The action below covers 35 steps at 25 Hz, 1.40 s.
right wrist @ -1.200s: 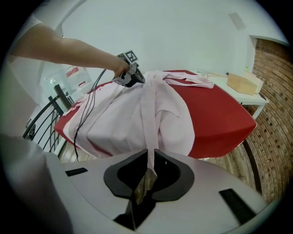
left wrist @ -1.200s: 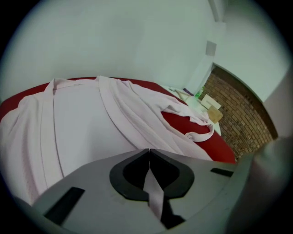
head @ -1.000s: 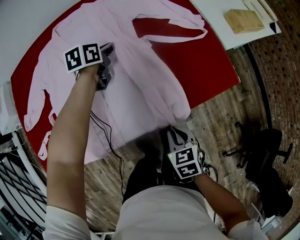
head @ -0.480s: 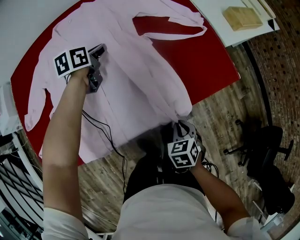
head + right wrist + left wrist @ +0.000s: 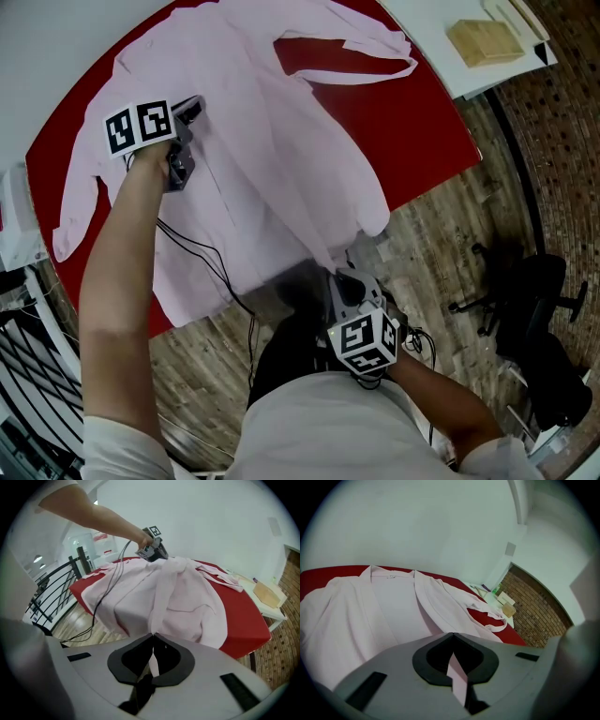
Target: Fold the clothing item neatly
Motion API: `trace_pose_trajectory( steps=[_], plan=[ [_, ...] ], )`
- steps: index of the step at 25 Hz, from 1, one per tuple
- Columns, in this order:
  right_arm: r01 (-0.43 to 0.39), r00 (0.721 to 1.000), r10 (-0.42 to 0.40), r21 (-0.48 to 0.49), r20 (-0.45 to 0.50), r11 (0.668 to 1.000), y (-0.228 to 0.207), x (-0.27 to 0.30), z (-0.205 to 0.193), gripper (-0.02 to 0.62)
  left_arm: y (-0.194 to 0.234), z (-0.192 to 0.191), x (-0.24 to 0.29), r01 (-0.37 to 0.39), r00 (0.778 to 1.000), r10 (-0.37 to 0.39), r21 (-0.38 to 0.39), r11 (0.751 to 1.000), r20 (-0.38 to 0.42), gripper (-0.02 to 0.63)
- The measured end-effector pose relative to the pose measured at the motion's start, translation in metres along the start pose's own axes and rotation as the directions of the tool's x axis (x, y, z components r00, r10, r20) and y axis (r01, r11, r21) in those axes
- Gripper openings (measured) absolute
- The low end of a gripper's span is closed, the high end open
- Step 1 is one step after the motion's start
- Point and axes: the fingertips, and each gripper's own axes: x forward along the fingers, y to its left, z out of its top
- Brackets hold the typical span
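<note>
In the head view, the pink shirt (image 5: 281, 141) is lying spread over the red table (image 5: 422, 131), its lower end hanging past the near edge; the left gripper (image 5: 195, 105) is resting on the fabric partway up the shirt, while the right gripper (image 5: 347, 274) is hovering just off the table's near edge at the hem. In the left gripper view, the jaws are sitting closed on a strip of pink cloth. In the right gripper view, the jaws have just been closing and are now pinching a fold of the shirt, which is stretching from them up to the table
</note>
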Motion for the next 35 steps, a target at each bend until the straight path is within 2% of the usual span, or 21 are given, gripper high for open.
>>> trace_pose_trajectory(
  steps=[4, 9, 16, 21, 27, 32, 35],
  plan=[
    [-0.073, 0.997, 0.076, -0.072, 0.033, 0.995, 0.037, -0.001, 0.018, 0.020, 0.017, -0.002, -0.007, -0.039, 0.999, 0.040, 0.031, 0.999, -0.024, 0.006],
    [-0.139, 0.990, 0.143, -0.119, 0.023, 0.983, 0.066, 0.008, 0.025, 0.020, 0.038, -0.009, -0.012, -0.099, 0.993, 0.102, 0.059, 0.993, -0.055, 0.006],
    [-0.171, 0.985, 0.172, -0.182, -0.012, 0.968, 0.085, 0.027, 0.026, 0.020, 0.072, -0.023, -0.015, -0.184, 0.977, 0.192, 0.094, 0.978, -0.092, 0.006],
    [-0.188, 0.982, 0.185, -0.222, -0.032, 0.957, 0.099, 0.045, 0.022, 0.021, 0.091, -0.023, -0.022, -0.255, 0.962, 0.264, 0.112, 0.960, -0.066, 0.006],
    [-0.238, 0.971, 0.234, -0.203, -0.042, 0.950, 0.105, 0.059, 0.015, 0.023, 0.065, -0.027, -0.027, -0.187, 0.981, 0.191, 0.102, 0.977, -0.036, 0.008],
    [-0.330, 0.942, 0.306, -0.209, -0.140, 0.921, 0.118, 0.062, -0.007, 0.023, 0.032, -0.034, -0.045, -0.112, 0.994, 0.113, 0.111, 0.987, 0.000, 0.008],
    [-0.347, 0.935, 0.316, -0.234, -0.159, 0.908, 0.123, 0.057, -0.018, 0.023, 0.013, -0.041, -0.065, -0.070, 0.997, 0.068, 0.117, 0.991, 0.023, 0.008]
  ],
)
